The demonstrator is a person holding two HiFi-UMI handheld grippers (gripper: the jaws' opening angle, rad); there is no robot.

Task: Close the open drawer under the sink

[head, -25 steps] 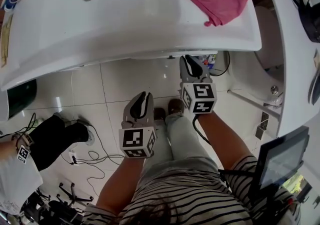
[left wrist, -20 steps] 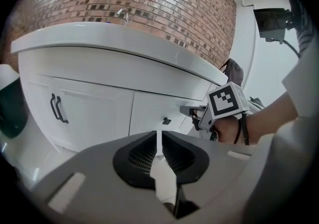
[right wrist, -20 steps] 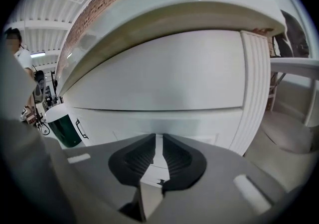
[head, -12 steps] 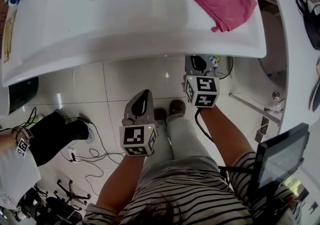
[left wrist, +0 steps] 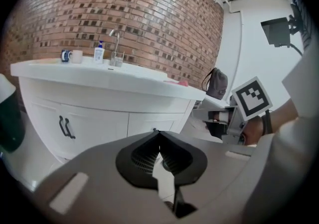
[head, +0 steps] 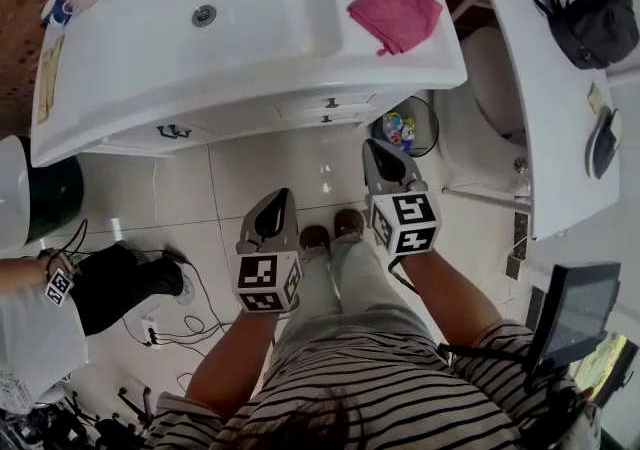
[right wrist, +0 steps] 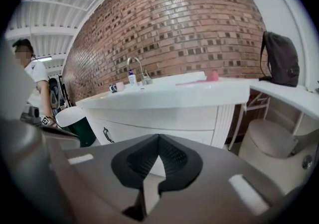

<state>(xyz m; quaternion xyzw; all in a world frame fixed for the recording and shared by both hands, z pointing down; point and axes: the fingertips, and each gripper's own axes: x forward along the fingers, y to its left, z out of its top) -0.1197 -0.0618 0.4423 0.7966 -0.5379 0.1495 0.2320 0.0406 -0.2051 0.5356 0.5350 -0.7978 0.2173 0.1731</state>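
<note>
The white sink vanity [head: 250, 88] stands ahead of me. Its two drawer fronts [head: 328, 110], each with a small dark handle, look flush with the cabinet front under the counter's right part. My left gripper [head: 278, 196] is shut with nothing in it and hangs over the tiled floor, well short of the cabinet. My right gripper [head: 375, 146] is also shut and empty, a little nearer the drawers but apart from them. In the left gripper view the touching jaws [left wrist: 158, 132] point at the cabinet front [left wrist: 99, 128]. In the right gripper view the closed jaws [right wrist: 158, 137] face the vanity [right wrist: 164, 118].
A pink cloth [head: 393, 10] lies on the counter beside the basin [head: 240, 18]. A small bin [head: 405, 126] stands right of the vanity, a green bin [head: 40, 188] to its left. A white table [head: 530, 88] holds a backpack [head: 590, 18]. Another person [head: 30, 328] and cables [head: 170, 308] are at left.
The head view has drawn back, so the cabinet front and drawers now show. The right gripper has come out from under the counter's edge and risen. The left gripper has shifted only slightly.
</note>
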